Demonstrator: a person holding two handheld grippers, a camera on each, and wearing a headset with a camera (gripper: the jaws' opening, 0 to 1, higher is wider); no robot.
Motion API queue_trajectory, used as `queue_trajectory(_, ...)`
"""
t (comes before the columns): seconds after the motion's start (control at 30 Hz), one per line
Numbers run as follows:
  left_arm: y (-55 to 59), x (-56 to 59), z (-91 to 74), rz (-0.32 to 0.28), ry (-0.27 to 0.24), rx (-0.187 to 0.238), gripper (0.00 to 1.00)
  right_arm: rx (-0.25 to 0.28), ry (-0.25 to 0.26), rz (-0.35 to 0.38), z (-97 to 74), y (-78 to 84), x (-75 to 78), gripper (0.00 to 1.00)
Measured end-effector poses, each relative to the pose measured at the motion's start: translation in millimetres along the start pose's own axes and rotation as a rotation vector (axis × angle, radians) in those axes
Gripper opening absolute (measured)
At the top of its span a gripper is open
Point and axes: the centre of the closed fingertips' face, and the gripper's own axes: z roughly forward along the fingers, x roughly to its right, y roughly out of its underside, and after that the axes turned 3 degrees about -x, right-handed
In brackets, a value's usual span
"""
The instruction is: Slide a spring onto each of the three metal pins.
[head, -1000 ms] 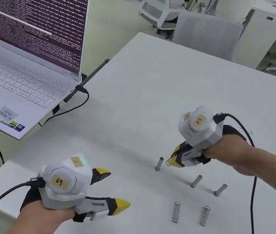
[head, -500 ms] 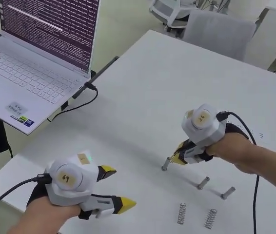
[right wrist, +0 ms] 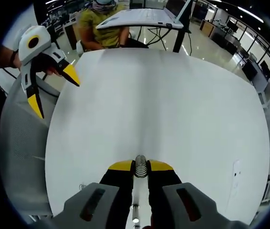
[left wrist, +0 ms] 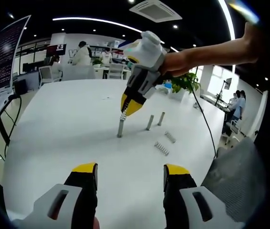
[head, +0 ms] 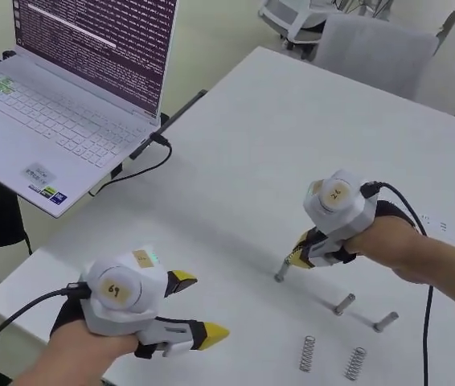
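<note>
The right hand-held gripper (head: 296,259) is closed on a spring (right wrist: 140,167), pinched between its yellow tips with the coil's end showing between them. In the left gripper view the right hand-held gripper (left wrist: 131,107) points down at the counter (left wrist: 68,119), and the spring (left wrist: 123,114) hangs from its tips, with its lower end at the top of the end pin (left wrist: 120,129). Whether the coil is already over the pin I cannot tell. That end pin (head: 280,271) stands upright on the counter (head: 292,145), the leftmost of a row. The other two pins (head: 344,304) stand bare to its right, apart from each other. Two loose springs (head: 308,354) lie flat on the counter near the front edge, just in front of those pins.

The left hand-held gripper (head: 199,307) hovers near the front left edge, jaws wide apart, holding and touching nothing. Its yellow tips (left wrist: 85,168) point across the counter toward the pins. It appears at the upper left of the right gripper view (right wrist: 54,93), likewise spread.

A laptop (head: 75,72) sits open at far left, a cable (head: 139,165) plugged into its side.
</note>
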Motion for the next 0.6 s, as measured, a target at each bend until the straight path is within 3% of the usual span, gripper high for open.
queue_trajectory(0.6,2.0,-1.9,-0.7,-0.012,-0.005,-0.002,0.5,-0.036,-0.018,-0.026,12.2,3.4,-1.9,0.08)
